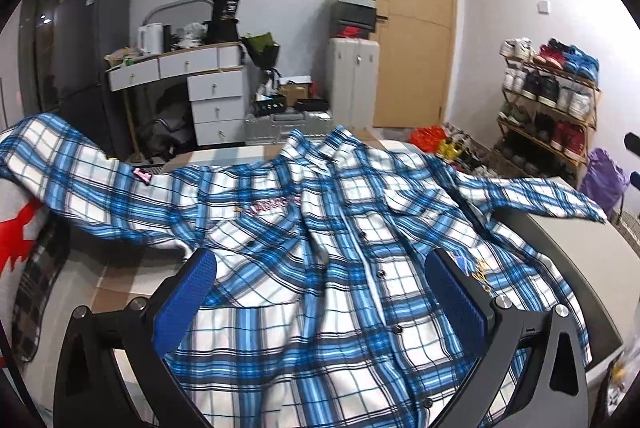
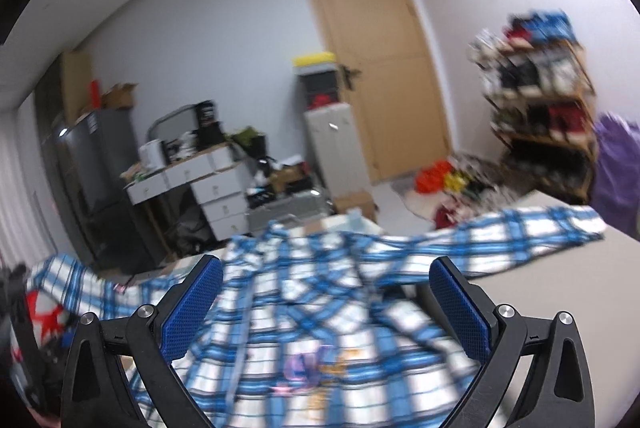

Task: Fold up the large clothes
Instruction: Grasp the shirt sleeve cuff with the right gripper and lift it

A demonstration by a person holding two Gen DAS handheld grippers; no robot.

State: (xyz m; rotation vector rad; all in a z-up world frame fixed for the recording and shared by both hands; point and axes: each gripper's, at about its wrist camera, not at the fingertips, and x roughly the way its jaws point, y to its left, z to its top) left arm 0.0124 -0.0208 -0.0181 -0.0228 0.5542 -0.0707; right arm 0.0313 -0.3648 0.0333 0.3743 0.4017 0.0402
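A blue and white plaid shirt (image 1: 320,236) lies spread face up on a grey table (image 1: 560,236), buttoned, with its collar at the far side. One sleeve hangs off the left over a red and white cushion, the other stretches right. My left gripper (image 1: 322,264) hovers open above the shirt's lower front, blue pads wide apart with nothing between them. In the blurred right wrist view the same shirt (image 2: 320,308) fills the foreground. My right gripper (image 2: 326,268) is open above it, near the embroidered patch (image 2: 312,368).
Beyond the table stand a white drawer desk (image 1: 200,87), a dark fridge (image 1: 88,39), silver suitcases (image 1: 288,123), a wooden door (image 1: 412,19) and a shoe rack (image 1: 548,95). A purple bag (image 1: 604,179) sits at the right. A cushion (image 1: 24,236) lies at the table's left.
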